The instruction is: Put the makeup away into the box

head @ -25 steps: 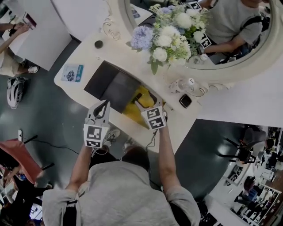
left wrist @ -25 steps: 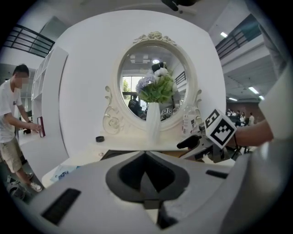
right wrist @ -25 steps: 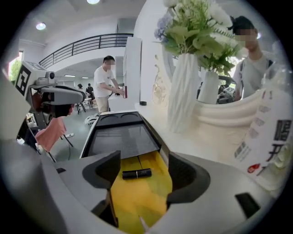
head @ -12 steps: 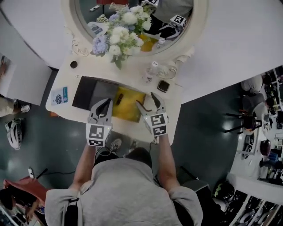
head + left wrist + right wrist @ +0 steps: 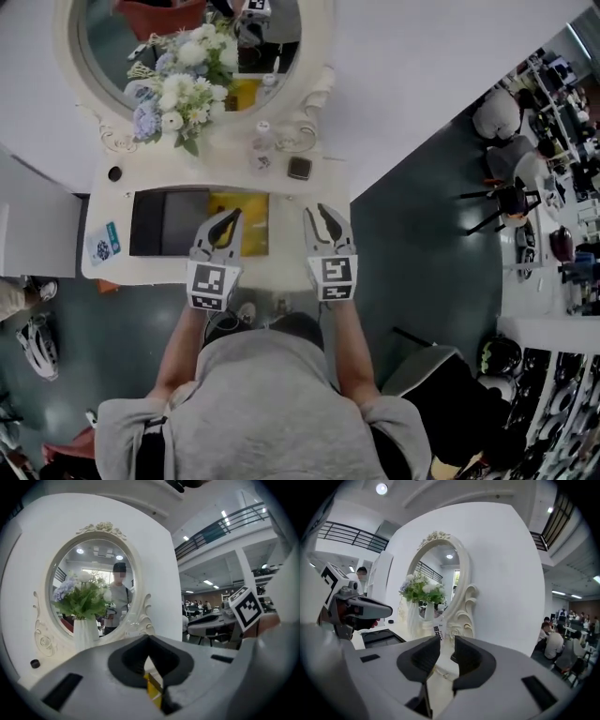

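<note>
On the white vanity top (image 5: 291, 230) lies an open box, with a black lid (image 5: 169, 222) flat at the left and a yellow inside (image 5: 251, 202) at the right. My left gripper (image 5: 232, 216) hangs over the box's near edge, shut and empty; in the left gripper view (image 5: 149, 654) only yellow shows under its pads. My right gripper (image 5: 315, 210) floats to the right of the box. Its jaws have just been closing to a narrow gap (image 5: 446, 644) with nothing between them. A small black compact (image 5: 299, 168) and a clear bottle (image 5: 262, 141) stand behind the box.
A vase of flowers (image 5: 173, 89) stands before the oval mirror (image 5: 187, 37) at the back left. A dark round knob (image 5: 114, 173) and a blue card (image 5: 103, 243) lie left of the lid. The table's right edge drops to dark floor (image 5: 422, 234).
Both grippers have lifted and drawn back from the yellow box toward the table's near edge. The right jaws, wide apart before, now stand nearly together. The head view has swung round.
</note>
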{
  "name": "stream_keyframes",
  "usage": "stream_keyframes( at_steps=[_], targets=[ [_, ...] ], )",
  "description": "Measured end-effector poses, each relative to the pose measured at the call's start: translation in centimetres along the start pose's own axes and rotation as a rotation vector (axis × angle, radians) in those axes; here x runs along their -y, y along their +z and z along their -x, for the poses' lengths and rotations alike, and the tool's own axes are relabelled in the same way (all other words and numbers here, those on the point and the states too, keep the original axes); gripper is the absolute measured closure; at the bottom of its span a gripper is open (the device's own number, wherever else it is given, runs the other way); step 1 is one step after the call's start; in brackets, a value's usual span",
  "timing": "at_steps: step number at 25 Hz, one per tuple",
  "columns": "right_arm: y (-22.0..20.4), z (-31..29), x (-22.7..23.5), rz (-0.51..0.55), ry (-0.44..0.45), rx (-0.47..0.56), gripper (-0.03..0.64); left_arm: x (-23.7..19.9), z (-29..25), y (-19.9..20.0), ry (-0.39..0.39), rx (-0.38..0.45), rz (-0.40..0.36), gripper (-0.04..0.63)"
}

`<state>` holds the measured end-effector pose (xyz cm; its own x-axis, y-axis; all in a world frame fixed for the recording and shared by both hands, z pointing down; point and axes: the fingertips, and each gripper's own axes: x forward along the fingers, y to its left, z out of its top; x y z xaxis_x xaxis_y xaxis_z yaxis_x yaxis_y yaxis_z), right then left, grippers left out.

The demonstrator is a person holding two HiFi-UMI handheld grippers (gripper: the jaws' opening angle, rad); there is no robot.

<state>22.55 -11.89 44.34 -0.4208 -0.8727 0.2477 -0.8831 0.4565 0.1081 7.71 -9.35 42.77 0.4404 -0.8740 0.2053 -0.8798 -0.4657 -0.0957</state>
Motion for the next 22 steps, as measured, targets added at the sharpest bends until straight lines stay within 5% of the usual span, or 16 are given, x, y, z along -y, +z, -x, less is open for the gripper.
stream_keyframes(
  at_steps=[10,22],
  targets=[
    [-1.4,2.9,3.1,-0.005,-0.119,-0.004,0.597,3.2,-2.1,0.8,-0.094,0.002,-0.041,0.594],
    [-1.5,0.9,3.4,-0.023,-0.084,-0.003,0.597,3.1,-4.1,0.9,-0.09,-0.01,-0.043,0.594]
  ],
)
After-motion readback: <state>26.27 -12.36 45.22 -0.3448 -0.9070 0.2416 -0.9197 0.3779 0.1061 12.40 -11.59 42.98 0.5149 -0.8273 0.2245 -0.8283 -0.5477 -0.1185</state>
